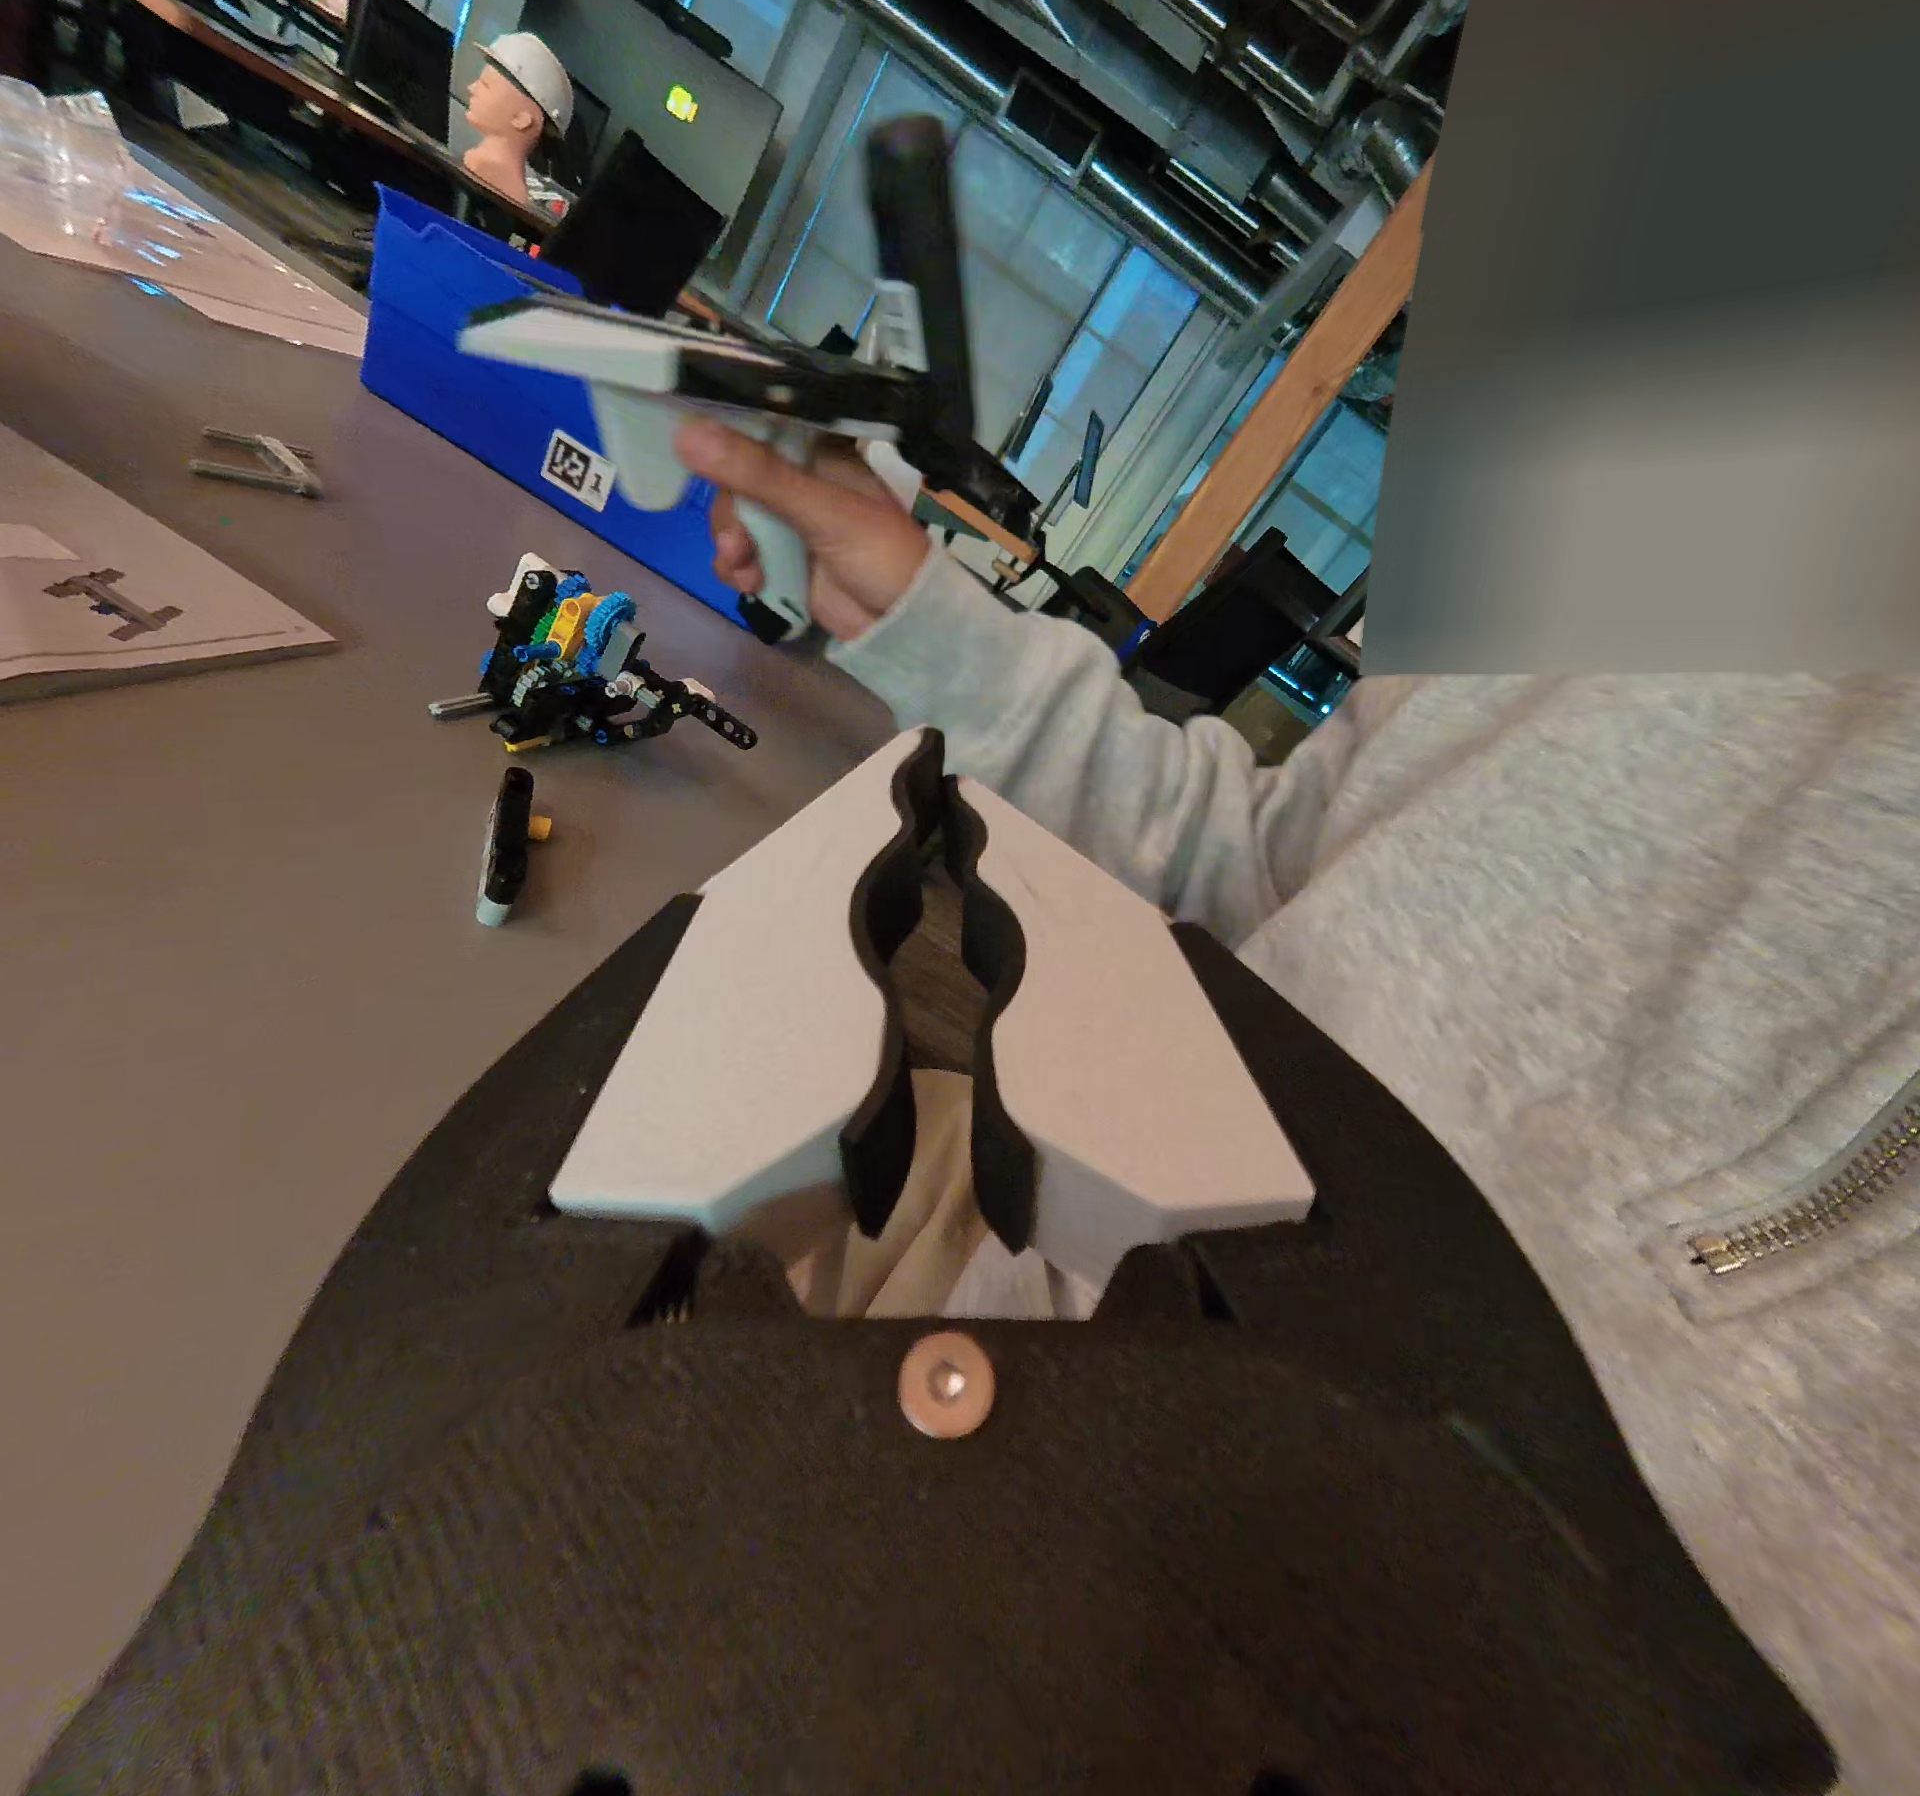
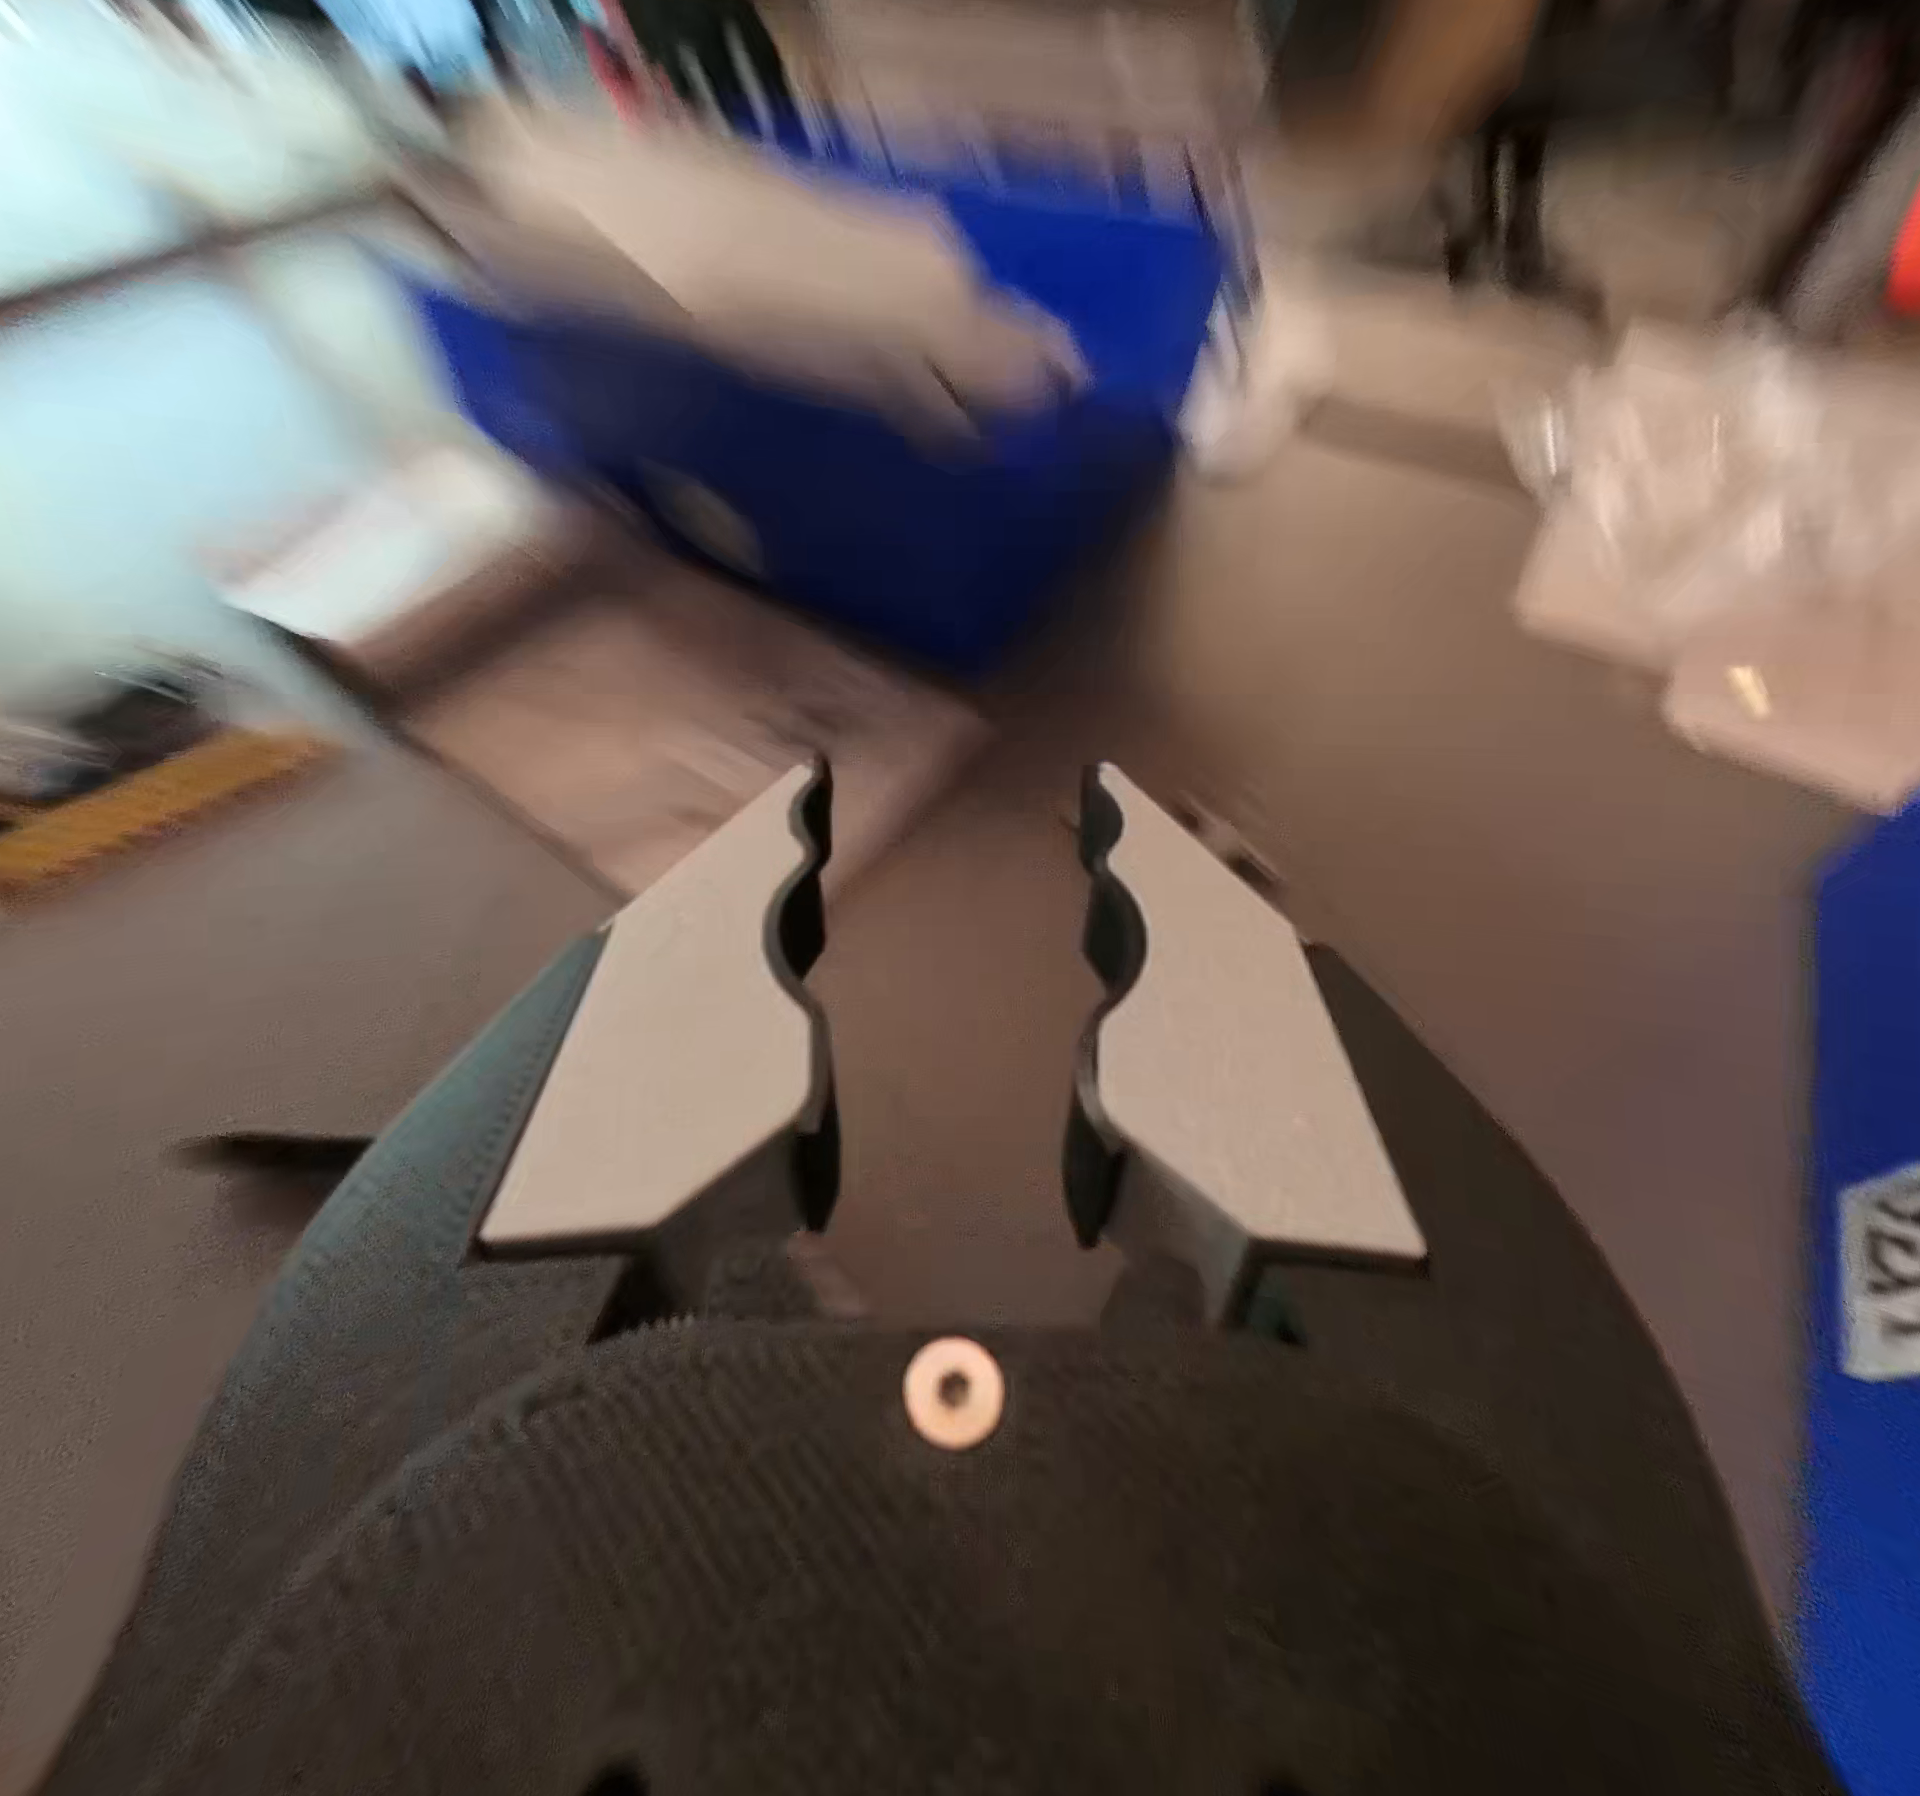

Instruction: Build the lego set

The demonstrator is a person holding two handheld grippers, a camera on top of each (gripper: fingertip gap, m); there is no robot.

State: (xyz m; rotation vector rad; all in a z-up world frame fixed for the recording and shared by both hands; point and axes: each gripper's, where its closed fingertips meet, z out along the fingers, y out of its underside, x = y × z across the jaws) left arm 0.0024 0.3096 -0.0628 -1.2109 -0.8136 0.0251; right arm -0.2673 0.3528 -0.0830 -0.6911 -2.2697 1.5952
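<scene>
A partly built lego model, black with blue, yellow and green parts, lies on the grey table. A small black lego piece with a yellow pin lies just in front of it. My left gripper is shut and empty, raised near the table edge and pointing toward a grey sleeve. My right gripper shows in the left wrist view, held in a hand high above the model. In its own blurred view my right gripper is open and empty above the table.
A blue bin stands behind the model; it is also in the right wrist view. An instruction booklet lies at the left, a small grey frame piece beyond it, clear plastic bags at the right.
</scene>
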